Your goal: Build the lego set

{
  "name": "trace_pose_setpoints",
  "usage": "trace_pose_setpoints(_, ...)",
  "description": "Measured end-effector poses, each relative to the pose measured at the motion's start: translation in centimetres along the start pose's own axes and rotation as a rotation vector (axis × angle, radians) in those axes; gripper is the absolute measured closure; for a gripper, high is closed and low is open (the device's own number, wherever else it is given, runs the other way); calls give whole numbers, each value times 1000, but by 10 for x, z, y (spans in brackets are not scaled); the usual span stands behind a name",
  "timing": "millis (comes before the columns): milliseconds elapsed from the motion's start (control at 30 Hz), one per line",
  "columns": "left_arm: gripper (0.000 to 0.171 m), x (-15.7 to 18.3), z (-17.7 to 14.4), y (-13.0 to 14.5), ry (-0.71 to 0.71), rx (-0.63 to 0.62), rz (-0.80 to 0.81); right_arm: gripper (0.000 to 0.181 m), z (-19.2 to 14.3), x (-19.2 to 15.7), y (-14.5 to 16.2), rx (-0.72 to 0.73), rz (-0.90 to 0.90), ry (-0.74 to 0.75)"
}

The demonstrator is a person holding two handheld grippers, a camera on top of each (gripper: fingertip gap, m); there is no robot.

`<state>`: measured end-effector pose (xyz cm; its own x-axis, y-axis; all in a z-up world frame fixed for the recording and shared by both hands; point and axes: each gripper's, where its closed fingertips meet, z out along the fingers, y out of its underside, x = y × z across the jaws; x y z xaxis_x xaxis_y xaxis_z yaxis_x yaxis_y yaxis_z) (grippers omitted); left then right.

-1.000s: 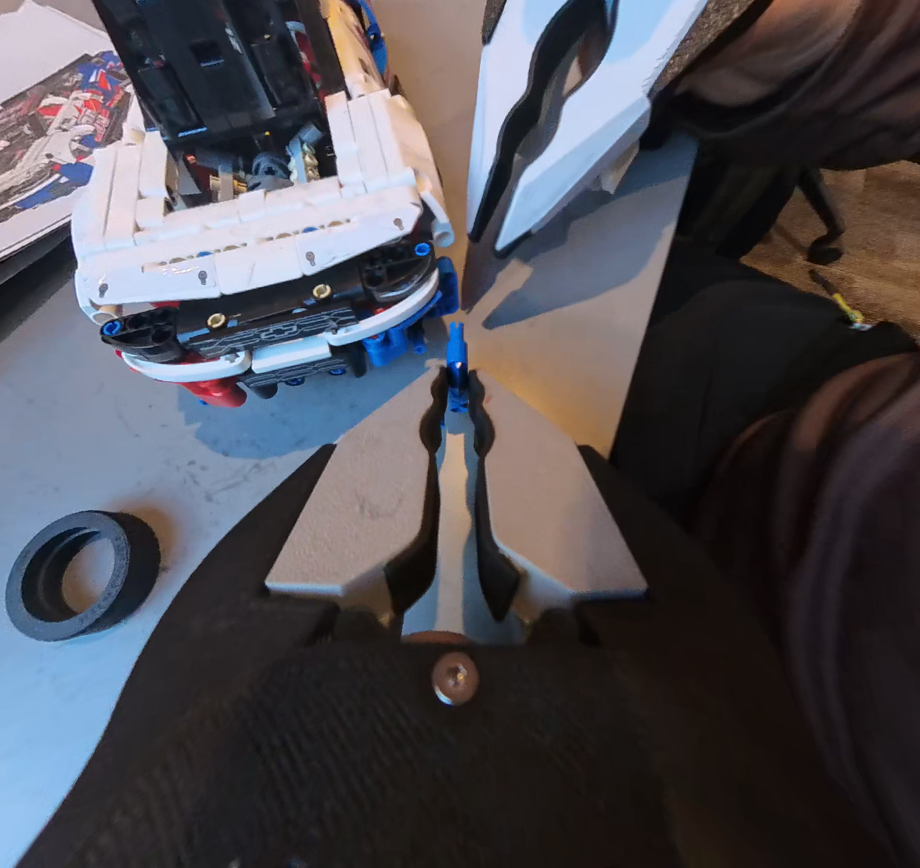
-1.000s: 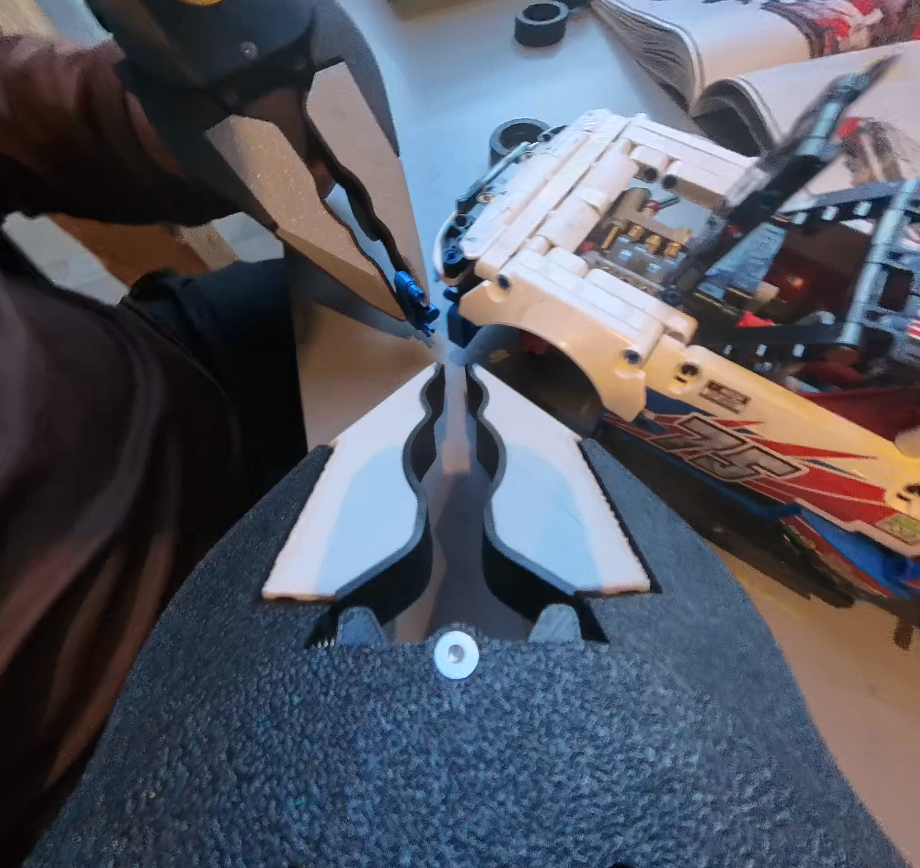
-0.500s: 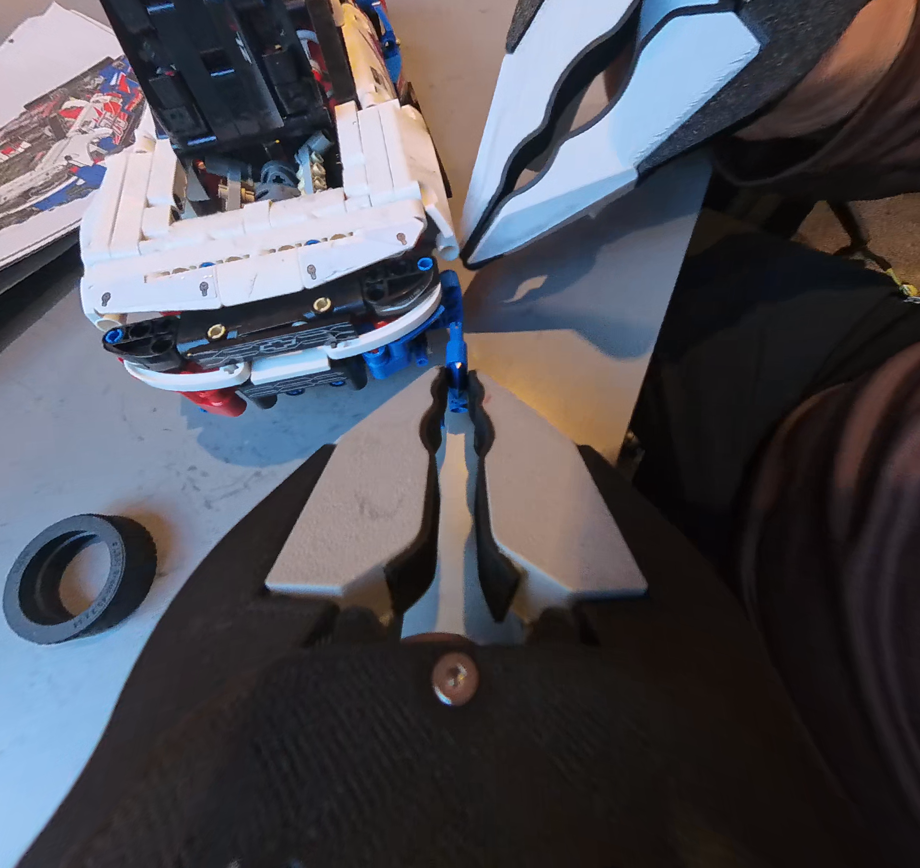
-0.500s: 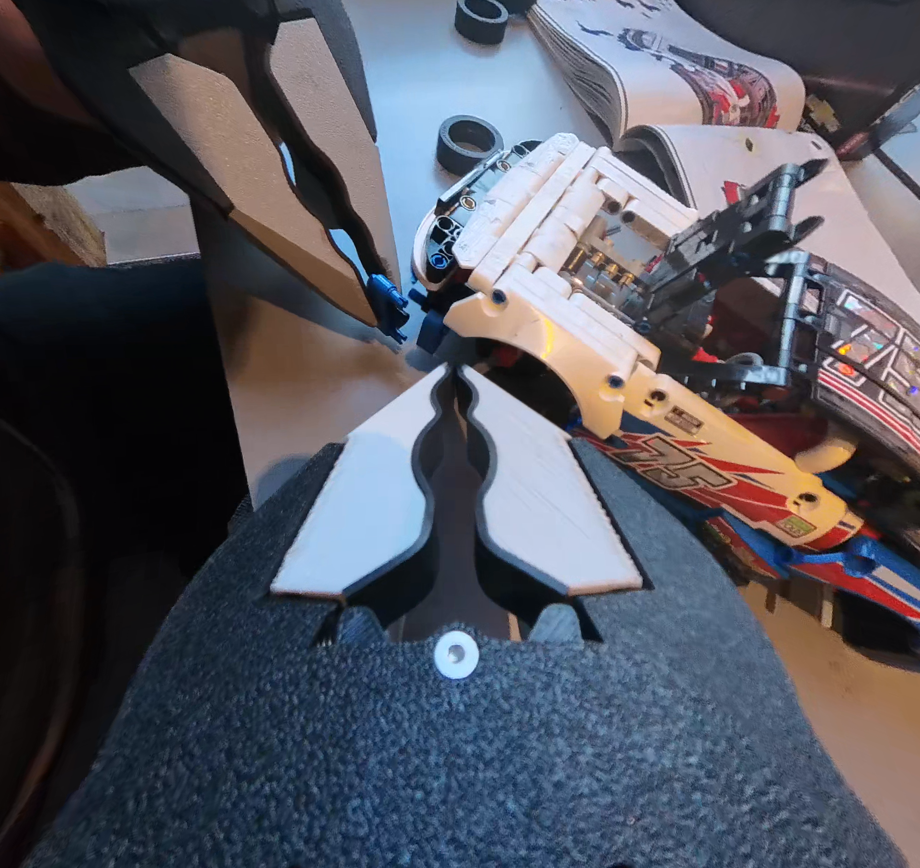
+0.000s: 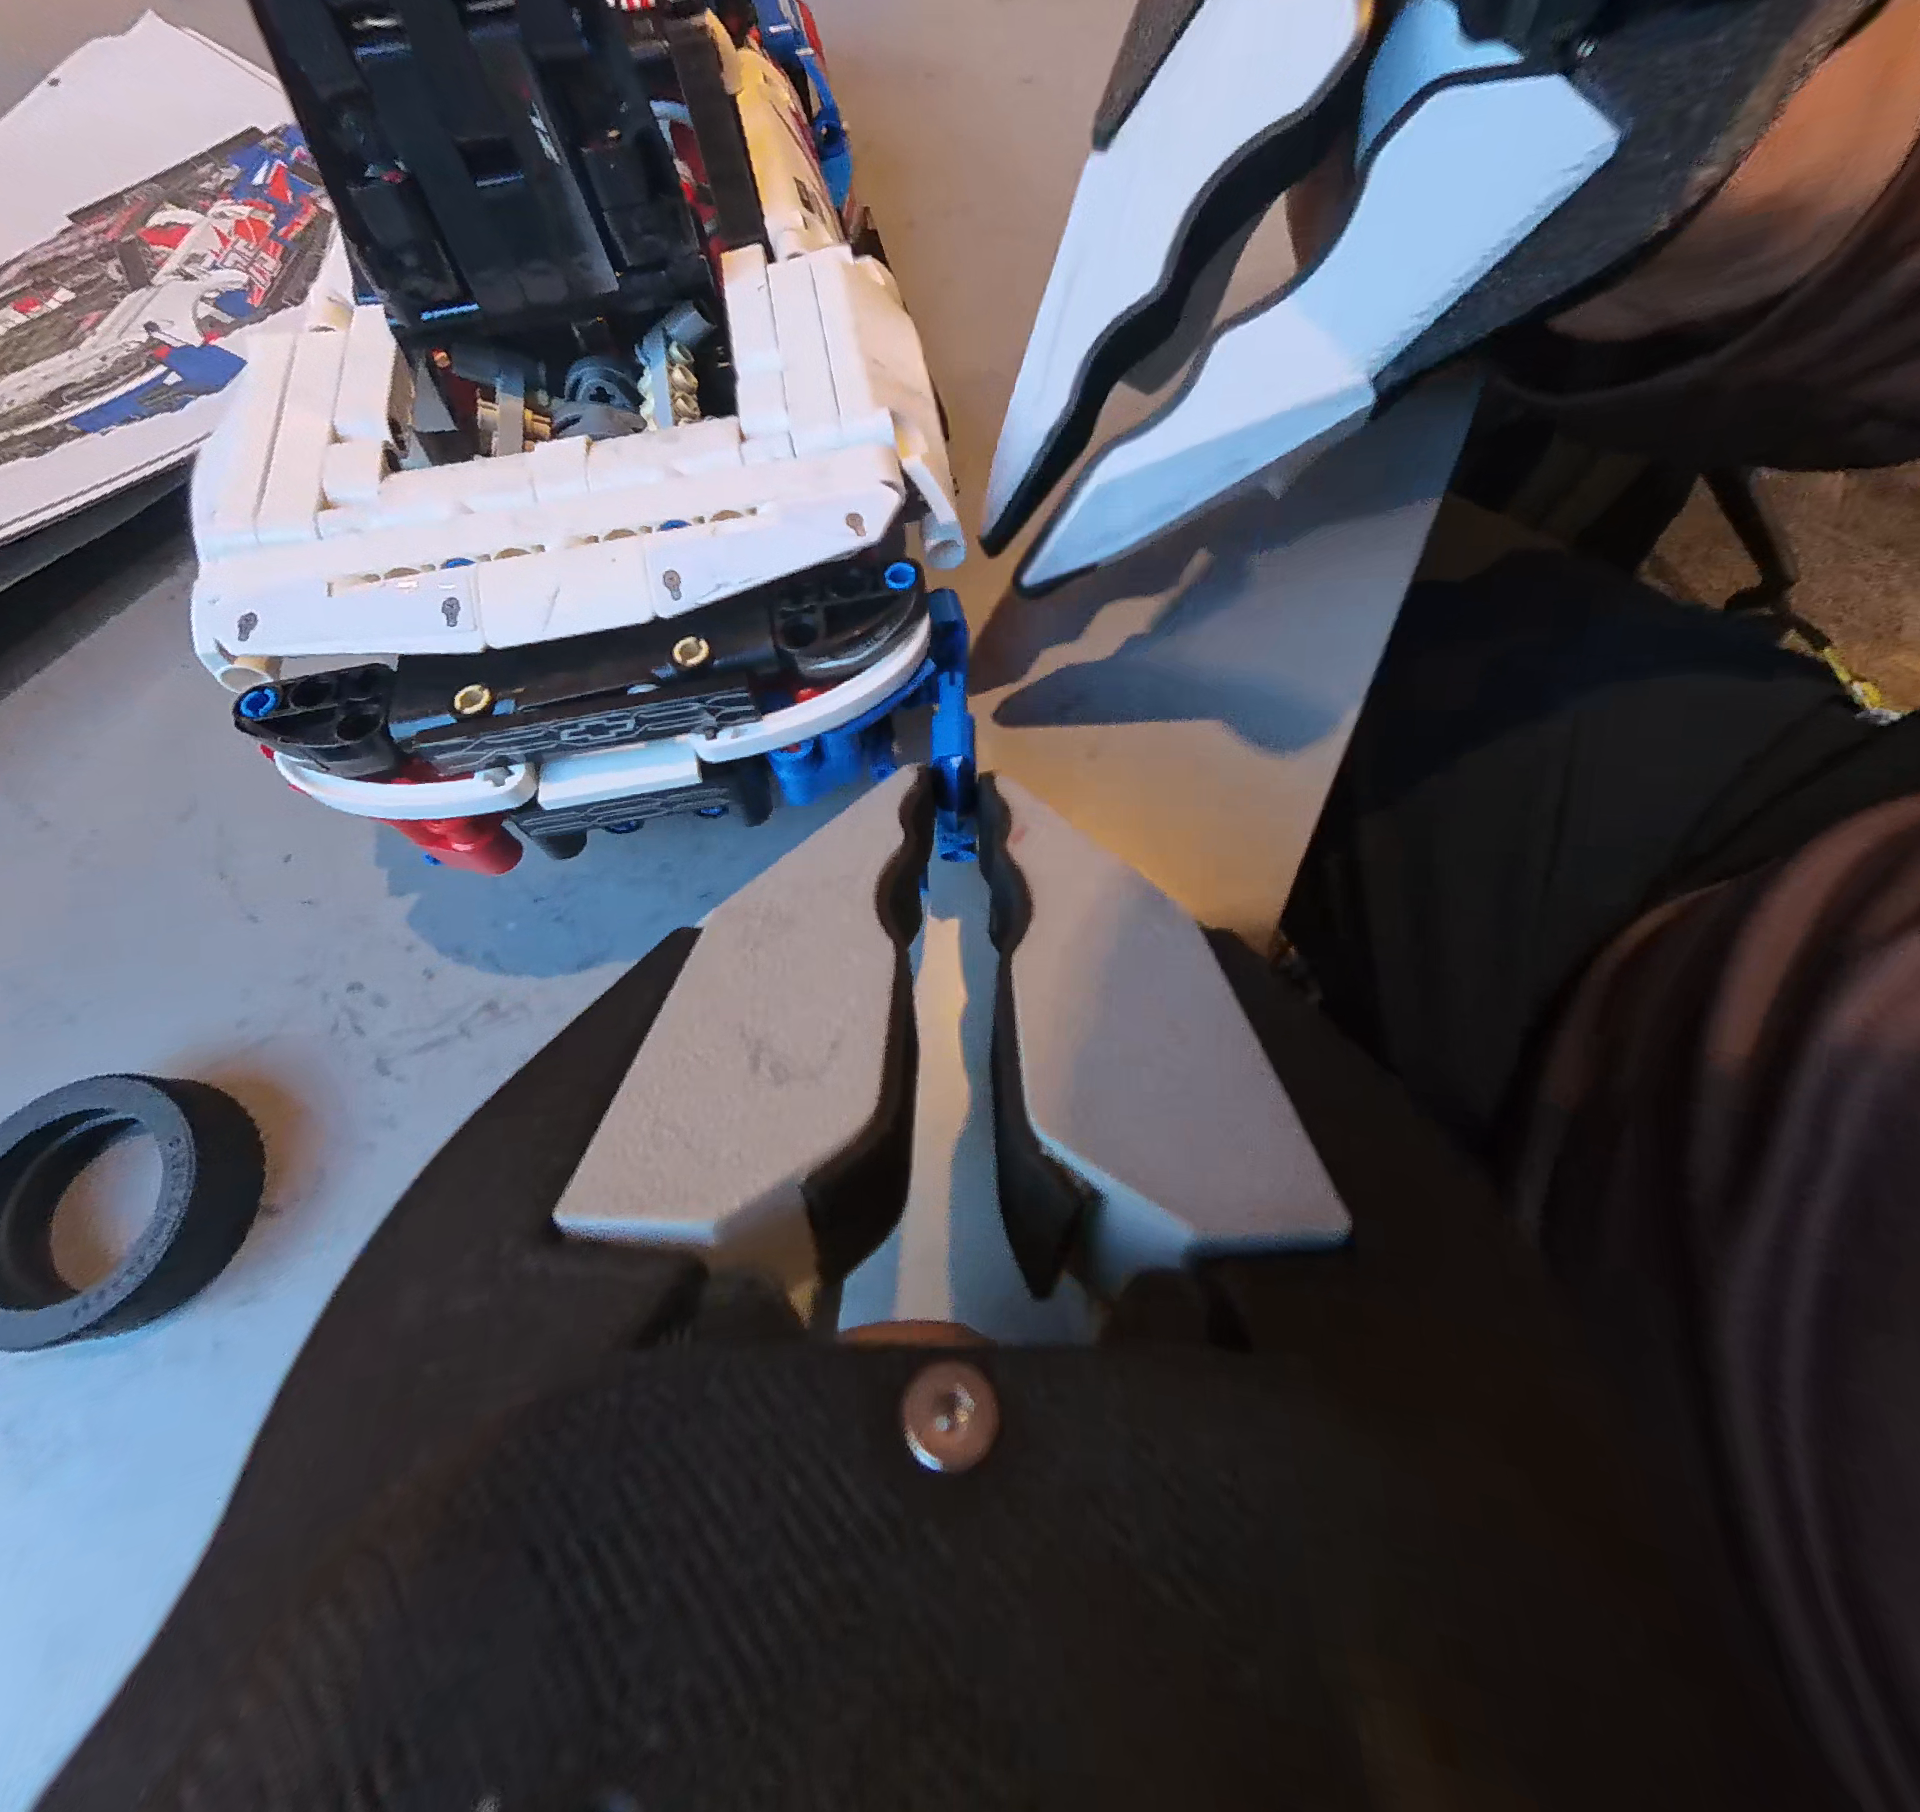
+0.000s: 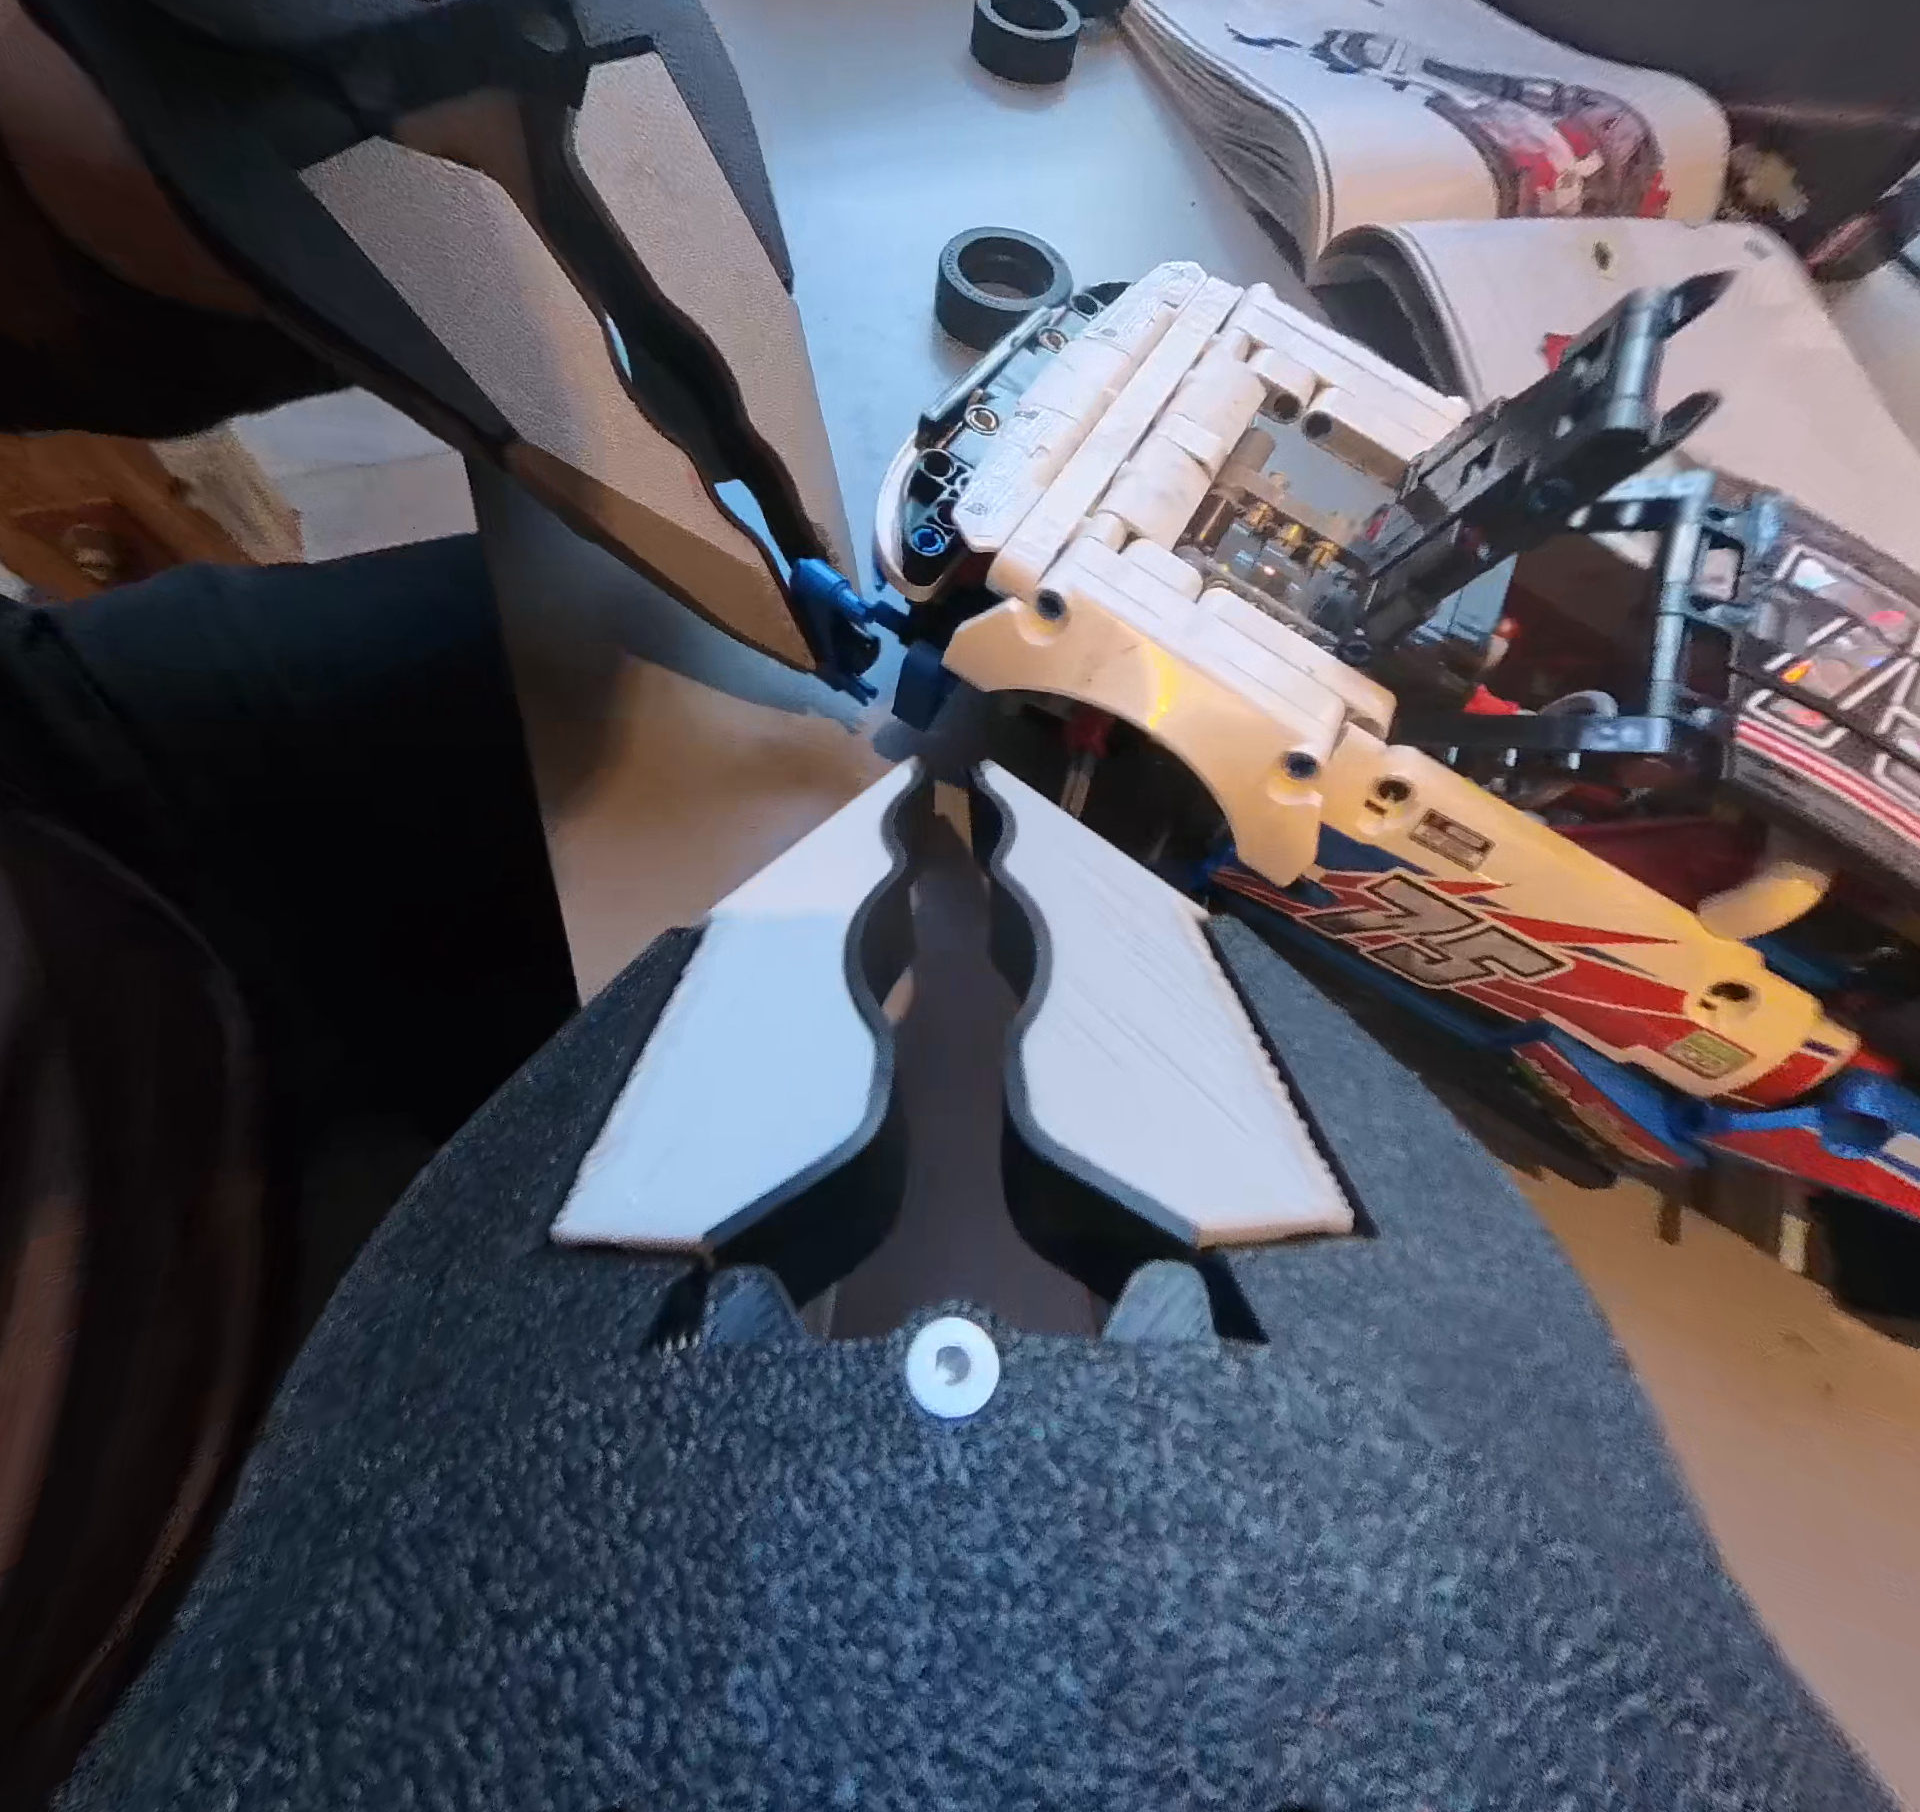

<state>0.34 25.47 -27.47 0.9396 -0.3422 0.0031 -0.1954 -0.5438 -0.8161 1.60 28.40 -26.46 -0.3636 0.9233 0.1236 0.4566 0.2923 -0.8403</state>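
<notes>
A: In the left wrist view our left gripper [image 5: 951,806] pinches a blue pin [image 5: 952,723] at the fingers' tips, pin nose at the car's [image 5: 561,557] front corner. We judge we're seating it. The right gripper [image 5: 1023,557] hovers just beside, tips near together, nothing between them.

B: So next we need a straight push, lined up with the hole. A tyre [image 5: 99,1212] lies apart on the grey counter [image 5: 208,931], a booklet [image 5: 135,245] behind.

A: In the right wrist view our fingers [image 6: 779,1066] stand slightly parted and empty. Counter edge near; more tyres [image 6: 1023,32] and the booklet behind.
</notes>
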Motion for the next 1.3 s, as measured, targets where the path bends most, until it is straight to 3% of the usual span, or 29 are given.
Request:
trace_pose_setpoints(200,168,0,0,-5,4,34,-90,174,3,-4,-6,36,126,-129)
trace_pose_setpoints(367,167,4,1,-10,-28,50,-60,174,9,-5,-3,-1,174,-167)
trace_pose_setpoints(733,168,-1,2,-13,-117,6,-2,168,15,-7,-6,6,67,-211)
trace_pose_setpoints(1300,167,-3,4,-13,-149,81,-73,172,17,-10,-4,-3,-3,-241)
